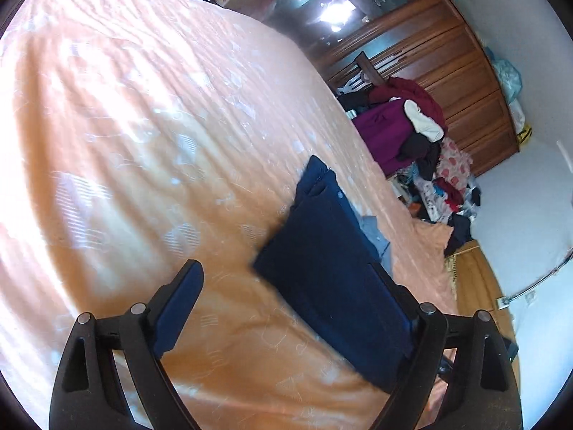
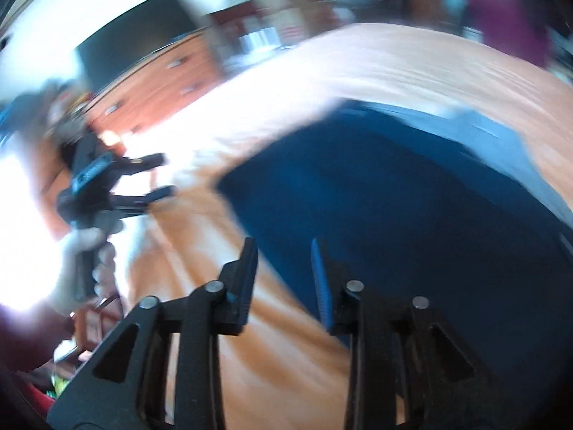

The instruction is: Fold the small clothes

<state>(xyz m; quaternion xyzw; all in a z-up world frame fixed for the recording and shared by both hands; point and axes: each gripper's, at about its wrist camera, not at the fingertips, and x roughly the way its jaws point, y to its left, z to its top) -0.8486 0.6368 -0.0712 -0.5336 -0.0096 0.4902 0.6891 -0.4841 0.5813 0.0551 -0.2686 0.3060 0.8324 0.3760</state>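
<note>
1. The left gripper point(image 1: 286, 286) has its jaws spread wide over the peach bedsheet point(image 1: 143, 125), and nothing is between them.
2. In front of its right finger lies the folded navy garment point(image 1: 322, 261); the finger's tip is hidden behind the cloth, so I cannot tell if they touch.
3. Beyond this garment, at the far right, a pile of mixed clothes point(image 1: 422, 143) stands before a wooden wardrobe point(image 1: 447, 71).
4. The right wrist view is blurred. The right gripper point(image 2: 283, 251) has its jaws apart with a narrow gap and grips nothing.
5. Its left finger is over the sheet and its right finger over the navy garment point(image 2: 412, 215), near the cloth's edge.
6. Far to its left the other gripper point(image 2: 157, 175) shows, held by a hand point(image 2: 89, 247).
</note>
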